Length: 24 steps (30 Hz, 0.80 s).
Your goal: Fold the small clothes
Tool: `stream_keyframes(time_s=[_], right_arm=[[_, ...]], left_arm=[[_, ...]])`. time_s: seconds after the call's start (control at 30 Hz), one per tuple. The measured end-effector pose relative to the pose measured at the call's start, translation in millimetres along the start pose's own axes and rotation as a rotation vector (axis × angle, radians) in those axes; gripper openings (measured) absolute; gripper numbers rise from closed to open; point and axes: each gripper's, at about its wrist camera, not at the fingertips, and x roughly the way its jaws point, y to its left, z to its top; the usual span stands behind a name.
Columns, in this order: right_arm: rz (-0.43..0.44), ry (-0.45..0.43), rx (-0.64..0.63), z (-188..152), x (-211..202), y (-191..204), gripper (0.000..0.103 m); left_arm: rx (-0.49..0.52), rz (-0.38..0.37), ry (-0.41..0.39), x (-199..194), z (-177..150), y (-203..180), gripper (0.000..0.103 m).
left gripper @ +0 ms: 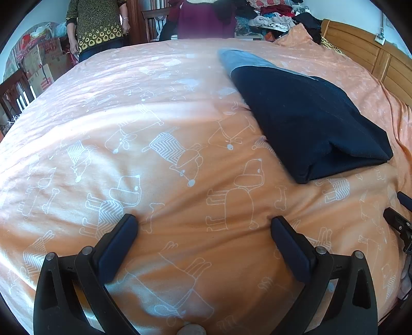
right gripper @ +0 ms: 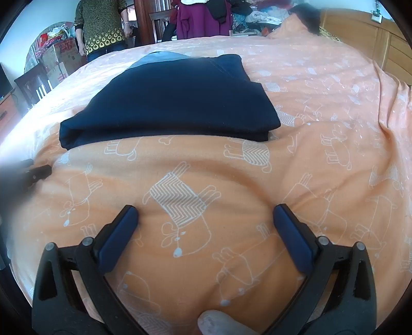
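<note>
Orange bedding (left gripper: 159,159) printed with white cartoon dogs covers the whole bed, backed by a wooden headboard (left gripper: 365,54) on the right. Folded navy garment (right gripper: 177,103) lies flat on the cover toward the far side, a grey-blue layer (right gripper: 157,57) showing at its far edge. Left gripper (left gripper: 203,221) hovers low over bare bedding, fingers spread wide, holding nothing; the garment sits ahead and to its right. Right gripper (right gripper: 205,210) is likewise spread and unloaded, the garment directly ahead, apart from it. A person in a patterned top (left gripper: 96,23) stands beyond the bed near stacked cardboard boxes (left gripper: 42,67).
</note>
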Motion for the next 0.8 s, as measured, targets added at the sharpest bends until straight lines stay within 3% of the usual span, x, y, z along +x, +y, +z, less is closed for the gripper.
stream_keyframes(time_s=[0.8], right_arm=[[-0.003,-0.008,0.001,0.4,0.1,0.2,0.103]], left_arm=[[0.0,0.002,-0.007,-0.6,0.0,-0.3,0.103]])
